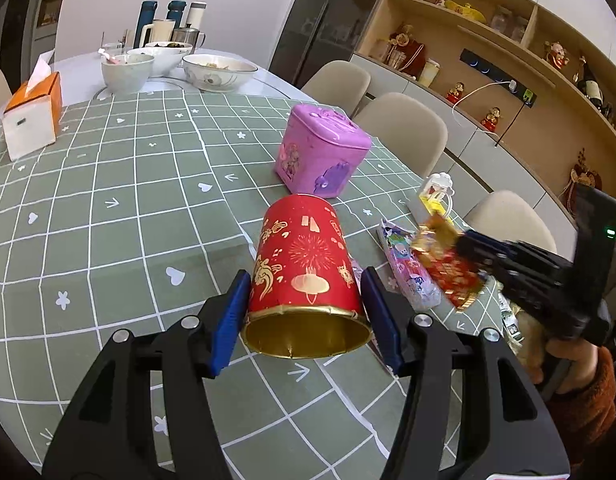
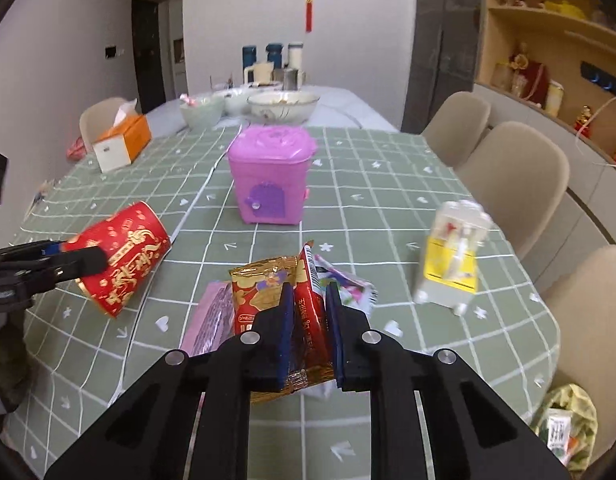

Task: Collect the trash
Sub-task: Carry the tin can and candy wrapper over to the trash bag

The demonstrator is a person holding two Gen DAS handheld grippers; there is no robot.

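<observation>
A red paper cup (image 1: 306, 268) with gold print lies tilted, its gold mouth toward me. My left gripper (image 1: 304, 312) is shut on it, a blue pad on each side. In the right wrist view the cup (image 2: 122, 254) sits at the left, held above the green checked tablecloth (image 2: 367, 208). My right gripper (image 2: 309, 320) is shut on a red and gold snack wrapper (image 2: 308, 320) and holds it above the table; it also shows in the left wrist view (image 1: 447, 268). A pink and white wrapper (image 1: 407, 272) lies under it. A purple lidded bin (image 2: 270, 176) stands mid-table.
A yellow and white toy pack (image 2: 453, 256) stands to the right. An orange tissue box (image 1: 32, 116), bowls (image 1: 218, 70) and flasks (image 1: 172, 20) sit at the far end. Beige chairs (image 2: 515, 176) line the right side. A bag with packets (image 2: 567, 428) lies at lower right.
</observation>
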